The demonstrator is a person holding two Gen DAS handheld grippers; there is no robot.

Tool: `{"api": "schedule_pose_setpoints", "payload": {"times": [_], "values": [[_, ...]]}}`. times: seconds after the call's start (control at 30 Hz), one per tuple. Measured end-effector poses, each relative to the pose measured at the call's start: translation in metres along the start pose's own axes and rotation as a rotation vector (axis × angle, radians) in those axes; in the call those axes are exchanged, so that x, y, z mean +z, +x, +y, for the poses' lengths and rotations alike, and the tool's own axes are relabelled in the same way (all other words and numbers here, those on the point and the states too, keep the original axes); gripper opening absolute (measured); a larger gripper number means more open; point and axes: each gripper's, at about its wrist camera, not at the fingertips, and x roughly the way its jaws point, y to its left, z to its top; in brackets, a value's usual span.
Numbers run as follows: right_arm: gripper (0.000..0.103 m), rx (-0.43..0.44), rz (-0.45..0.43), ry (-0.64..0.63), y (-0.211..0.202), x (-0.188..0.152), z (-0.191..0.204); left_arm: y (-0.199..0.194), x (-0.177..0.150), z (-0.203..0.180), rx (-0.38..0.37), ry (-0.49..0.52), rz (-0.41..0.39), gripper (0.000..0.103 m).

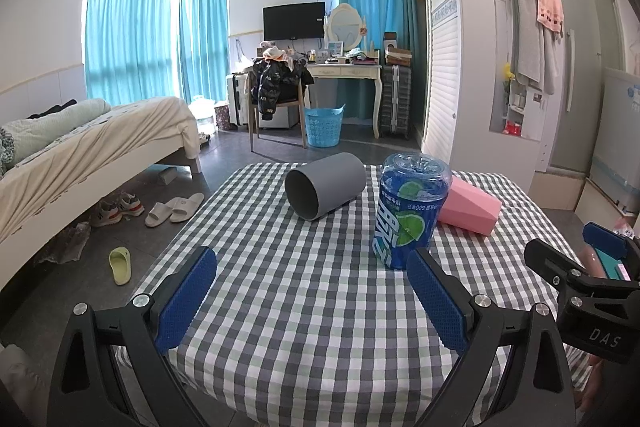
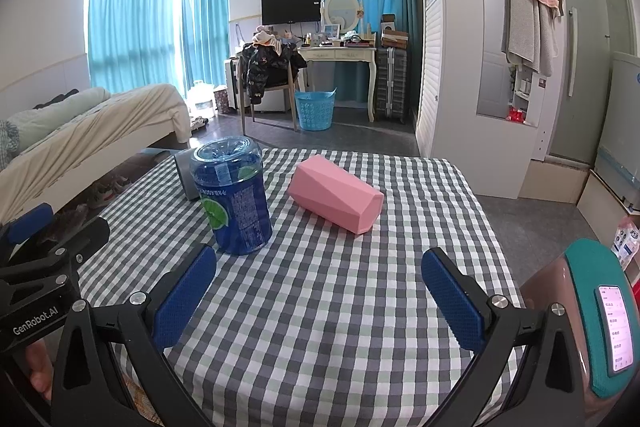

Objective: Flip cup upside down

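Note:
A grey cup (image 1: pixel 326 185) lies on its side on the checked tablecloth (image 1: pixel 312 291), mouth toward me; only its edge shows in the right wrist view (image 2: pixel 184 173). A pink faceted cup (image 2: pixel 336 199) also lies on its side, seen behind the bottle in the left wrist view (image 1: pixel 470 209). A blue cut-off soda bottle cup (image 1: pixel 408 215) stands upside down, also in the right wrist view (image 2: pixel 234 197). My left gripper (image 1: pixel 312 291) is open and empty, short of the grey cup. My right gripper (image 2: pixel 320 291) is open and empty, short of the pink cup.
The table (image 2: pixel 460 187) stands in a bedroom with a bed (image 1: pixel 80 147) at the left and a wardrobe (image 1: pixel 444 67) at the right. Slippers and shoes (image 1: pixel 172 209) lie on the floor. A phone in a teal case (image 2: pixel 608 315) is at my right wrist.

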Motion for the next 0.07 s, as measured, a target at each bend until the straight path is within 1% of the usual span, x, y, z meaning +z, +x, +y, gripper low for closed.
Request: {"api": "schedule_pose_setpoints", "payload": {"times": [0.07], "values": [[0.103,0.000,0.001,-0.001,0.0000,-0.0011,0.0009,0.0002,-0.0002,0.0007,0.001,0.000,0.000,0.099]]}}
